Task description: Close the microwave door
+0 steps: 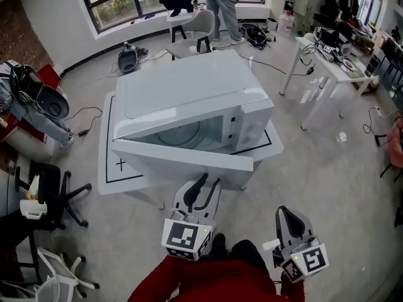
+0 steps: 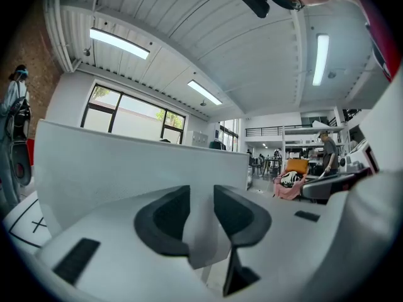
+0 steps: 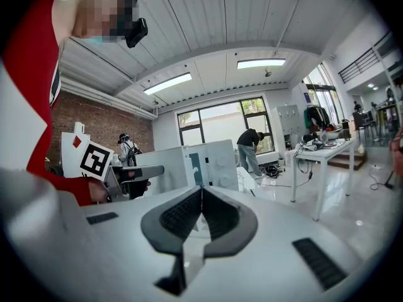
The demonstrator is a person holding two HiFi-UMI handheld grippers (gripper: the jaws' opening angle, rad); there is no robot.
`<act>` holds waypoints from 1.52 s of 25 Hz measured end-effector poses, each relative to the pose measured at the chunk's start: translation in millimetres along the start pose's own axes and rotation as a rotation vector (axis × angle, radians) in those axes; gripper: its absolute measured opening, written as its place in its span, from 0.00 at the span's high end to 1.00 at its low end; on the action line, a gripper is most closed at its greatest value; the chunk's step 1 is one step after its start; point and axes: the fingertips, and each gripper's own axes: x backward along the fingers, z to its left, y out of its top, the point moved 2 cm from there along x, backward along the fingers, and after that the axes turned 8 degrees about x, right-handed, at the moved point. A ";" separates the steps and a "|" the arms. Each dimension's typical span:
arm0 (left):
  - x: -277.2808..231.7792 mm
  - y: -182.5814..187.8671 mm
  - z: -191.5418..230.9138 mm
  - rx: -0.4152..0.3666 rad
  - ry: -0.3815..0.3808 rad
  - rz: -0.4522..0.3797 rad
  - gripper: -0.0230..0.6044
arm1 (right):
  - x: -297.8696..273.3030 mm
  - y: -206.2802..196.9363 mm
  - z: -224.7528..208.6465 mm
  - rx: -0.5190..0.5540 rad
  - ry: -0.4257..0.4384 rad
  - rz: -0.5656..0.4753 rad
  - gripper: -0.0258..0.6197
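Note:
The white microwave (image 1: 189,87) sits on a low white board (image 1: 123,168). Its door (image 1: 182,155) hangs partly open, facing me. My left gripper (image 1: 211,181) is right at the door's near edge, its jaws open with a narrow gap. In the left gripper view the door panel (image 2: 138,162) fills the space just beyond the left gripper (image 2: 201,190), and nothing is clamped. My right gripper (image 1: 283,211) hovers lower right, apart from the microwave, with its jaws shut and empty. In the right gripper view the right gripper (image 3: 201,190) points toward the microwave (image 3: 208,162).
A black office chair (image 1: 56,194) stands at the left. A white table (image 1: 340,74) with clutter is at the right. A person (image 1: 223,5) stands at the back near a grey chair (image 1: 195,33). Cables lie on the floor.

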 end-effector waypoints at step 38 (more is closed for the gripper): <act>-85.5 20.7 36.0 0.009 0.049 0.003 0.81 | -126.5 43.1 -21.2 0.084 0.157 -0.054 0.94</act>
